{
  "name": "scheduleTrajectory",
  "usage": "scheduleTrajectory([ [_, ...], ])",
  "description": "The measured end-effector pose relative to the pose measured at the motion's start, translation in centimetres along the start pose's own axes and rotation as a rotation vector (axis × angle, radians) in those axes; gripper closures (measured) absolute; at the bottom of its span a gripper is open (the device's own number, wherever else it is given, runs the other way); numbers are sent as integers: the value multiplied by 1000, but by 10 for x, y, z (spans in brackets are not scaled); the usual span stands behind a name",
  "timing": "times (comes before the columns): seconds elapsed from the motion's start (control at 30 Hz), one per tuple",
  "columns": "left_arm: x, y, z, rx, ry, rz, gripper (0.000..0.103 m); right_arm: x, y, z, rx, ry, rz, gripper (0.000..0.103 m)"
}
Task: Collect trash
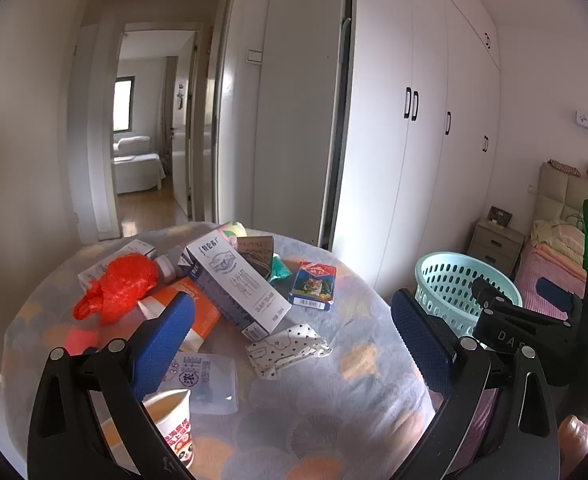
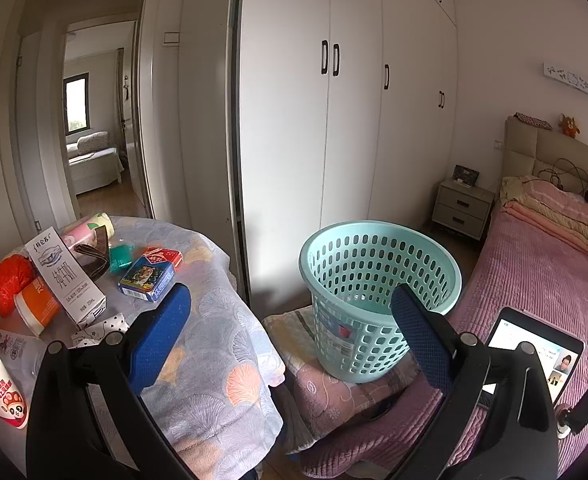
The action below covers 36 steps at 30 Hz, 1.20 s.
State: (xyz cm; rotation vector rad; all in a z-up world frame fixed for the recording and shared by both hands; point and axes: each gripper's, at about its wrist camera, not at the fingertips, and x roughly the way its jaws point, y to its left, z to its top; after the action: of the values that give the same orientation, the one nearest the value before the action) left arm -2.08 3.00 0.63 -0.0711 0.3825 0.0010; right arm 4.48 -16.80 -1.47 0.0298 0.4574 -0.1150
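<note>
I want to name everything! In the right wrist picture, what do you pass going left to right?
Red plastic bag → white milk carton → blue card box → teal basket → nightstand → tablet.

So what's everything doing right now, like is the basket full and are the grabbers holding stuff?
Basket: upright, looks empty.
Left gripper: open, holding nothing.
Right gripper: open, holding nothing.
Milk carton: lying on its side, on the pile.
Red bag: crumpled.
Paper cup: upright.
Tablet: screen on.
</note>
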Motion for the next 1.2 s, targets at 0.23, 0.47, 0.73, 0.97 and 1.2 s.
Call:
scheduleTrajectory([
  [0.23,-2,1,-1,-2,-3,0,8,0,0,0,2,3,8,7],
  [0.47,-7,3,4,-9,3,-20,8,-1,2,1,-2,1,18,7],
  [0.73,-28,21,14,14,-28,55,8,-7,13,3,-34,-17,38,9],
  [0.97,-64,96,14,-126,27,140,8,-14,45,0,-127,-38,93,31],
  [1.2,-79,122,-28,-159,126,218,8,-13,82,-8,-182,10,217,44],
])
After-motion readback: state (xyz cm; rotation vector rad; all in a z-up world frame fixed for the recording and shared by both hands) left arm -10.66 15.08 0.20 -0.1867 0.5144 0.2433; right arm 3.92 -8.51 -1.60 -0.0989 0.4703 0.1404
